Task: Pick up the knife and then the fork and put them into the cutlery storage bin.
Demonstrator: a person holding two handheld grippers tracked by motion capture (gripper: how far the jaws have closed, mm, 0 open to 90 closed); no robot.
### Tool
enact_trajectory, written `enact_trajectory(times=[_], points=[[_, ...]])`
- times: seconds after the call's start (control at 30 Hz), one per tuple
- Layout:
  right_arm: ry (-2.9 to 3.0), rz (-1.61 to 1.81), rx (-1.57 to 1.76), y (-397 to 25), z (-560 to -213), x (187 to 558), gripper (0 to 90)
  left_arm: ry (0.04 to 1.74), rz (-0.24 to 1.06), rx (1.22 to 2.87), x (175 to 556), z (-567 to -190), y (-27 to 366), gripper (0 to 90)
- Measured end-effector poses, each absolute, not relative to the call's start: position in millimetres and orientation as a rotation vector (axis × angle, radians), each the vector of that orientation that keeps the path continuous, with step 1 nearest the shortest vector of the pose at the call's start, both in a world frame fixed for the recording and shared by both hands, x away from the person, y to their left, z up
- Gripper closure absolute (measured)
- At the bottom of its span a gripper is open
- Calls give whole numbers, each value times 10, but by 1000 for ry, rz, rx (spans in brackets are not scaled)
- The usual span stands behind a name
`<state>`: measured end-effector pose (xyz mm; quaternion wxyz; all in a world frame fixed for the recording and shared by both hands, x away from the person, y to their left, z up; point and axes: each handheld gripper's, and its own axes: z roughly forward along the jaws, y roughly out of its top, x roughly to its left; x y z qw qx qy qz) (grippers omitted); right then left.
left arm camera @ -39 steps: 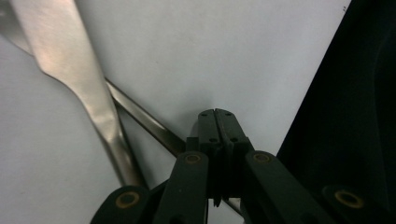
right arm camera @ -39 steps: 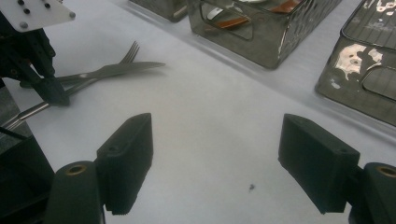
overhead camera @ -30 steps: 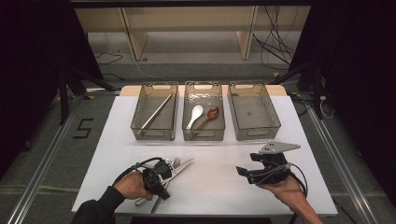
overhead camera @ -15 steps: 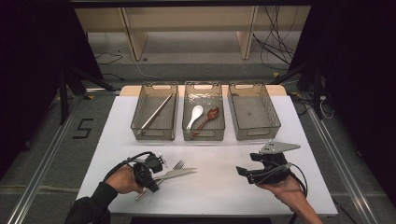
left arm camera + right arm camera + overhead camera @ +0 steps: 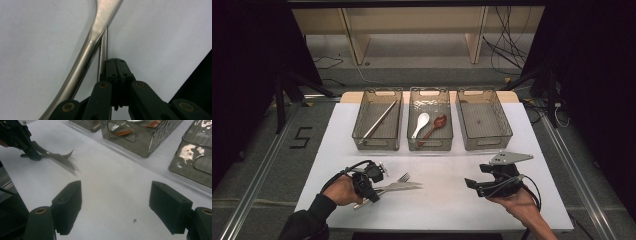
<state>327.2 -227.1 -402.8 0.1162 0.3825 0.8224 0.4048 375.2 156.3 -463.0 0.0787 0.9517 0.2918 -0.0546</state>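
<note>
Sorting cutlery, pickup step on the left side.

Left gripper point(image 5: 117, 66): my fingers point(image 5: 110, 67) are pressed together low on the counter point(image 5: 37, 37), with nothing visible between them. A thin steel bar point(image 5: 103, 50) runs just beside their left edge, and a broad steel handle point(image 5: 85, 55) crosses over it. Can't tell which piece is which from here. Judgement: not a grip yet.

High view: the left gripper point(image 5: 373, 190) sits at the handle ends of the fork point(image 5: 401, 178) and knife point(image 5: 404, 187). Both lie together at the near left of the counter, tips pointing right.

Right gripper point(image 5: 474, 186): fingers point(image 5: 67, 205) wide apart, empty, held over bare counter at the near right.

Far row: the left bin point(image 5: 362, 135) holds chopsticks point(image 5: 379, 120), the middle bin point(image 5: 412, 142) holds a white spoon point(image 5: 419, 124) and a brown spoon point(image 5: 434, 126), and the right bin point(image 5: 507, 132) has nothing in it. That's the likely target for fork or knife.

Next move: open the left fingers, straddle one handle only, close and lift. The pieces overlap, so separate them first or both will drag.

Versus a second ago: the left gripper has shifted slightly left and away from me. Fork and knife have swung from steeply angled to nearly flat, pointing right. Right gripper and bins are unchanged.
</note>
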Motion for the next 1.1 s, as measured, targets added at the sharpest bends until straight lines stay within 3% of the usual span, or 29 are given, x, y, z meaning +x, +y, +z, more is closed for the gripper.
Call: enact_trajectory(times=[0.1,0.27,0.43,0.5,0.8,1.1], points=[[2408,1187,1121,-2270,-4028,3275,272,881,-178,2812,3763,-4606,1579,878],[2408,1186,1121,-2269,-4031,3280,271,869,-120,2704,3788,-4410,1640,733],[2411,1182,1119,-2259,-4038,3281,272,878,17,2727,3806,-4357,1706,472],[2414,1180,1123,-2255,-4039,3283,272,889,30,2744,3828,-4388,1734,408],[2420,1179,1116,-2245,-4047,3287,272,919,71,2773,3872,-4467,1834,329],[2421,1180,1118,-2243,-4045,3285,272,889,73,2826,3876,-4563,1846,399]])
